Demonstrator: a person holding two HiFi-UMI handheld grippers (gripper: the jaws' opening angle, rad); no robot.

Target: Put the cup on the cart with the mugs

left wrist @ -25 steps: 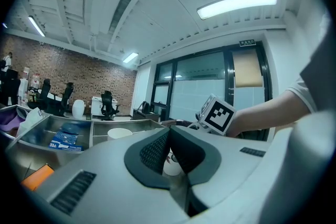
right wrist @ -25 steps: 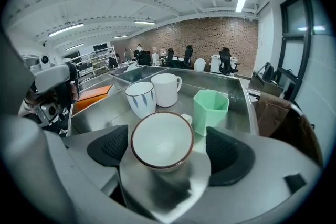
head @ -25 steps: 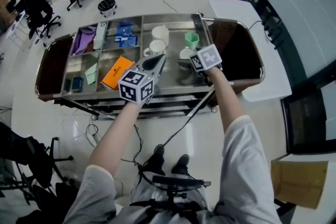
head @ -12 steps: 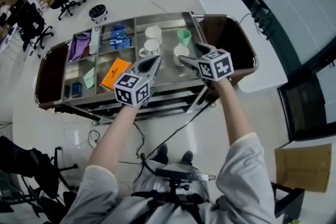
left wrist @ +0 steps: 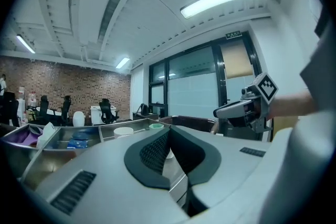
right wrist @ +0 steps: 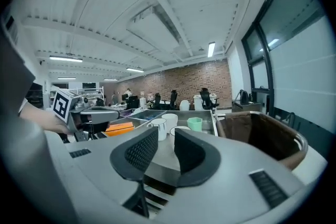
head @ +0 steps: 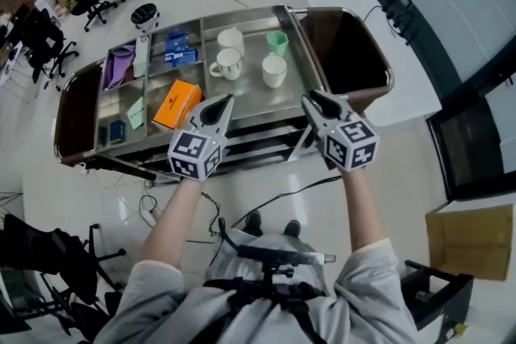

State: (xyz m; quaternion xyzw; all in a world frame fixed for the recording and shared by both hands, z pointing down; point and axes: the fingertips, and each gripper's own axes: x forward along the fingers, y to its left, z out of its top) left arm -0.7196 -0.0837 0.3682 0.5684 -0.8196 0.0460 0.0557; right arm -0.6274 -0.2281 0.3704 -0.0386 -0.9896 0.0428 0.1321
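Note:
The white cup [head: 274, 70] stands upright on the steel cart top [head: 294, 97], free of both grippers. A white mug with a handle [head: 227, 63], another white cup [head: 230, 39] and a green cup [head: 277, 43] stand close by. My right gripper [head: 310, 97] hovers at the cart's near edge, below the white cup. Its jaws are closing to a narrow gap with nothing between them [right wrist: 166, 136]. The left gripper [head: 224, 101] is level with it on the left, shut and empty [left wrist: 168, 131]. From the right gripper view the mug [right wrist: 158, 127] and green cup [right wrist: 195, 124] show beyond the pads.
An orange box [head: 177, 103], blue packets [head: 179, 51] and a purple cloth [head: 119, 64] lie in the cart's left compartments. Dark brown trays [head: 347, 48] close off both cart ends. A white table [head: 379, 28] stands to the right. Cables run over the floor under the cart.
Both grippers have drawn back from over the cart to its near edge. The right gripper has come away from the white cup, which stays on the cart, and its jaws have narrowed.

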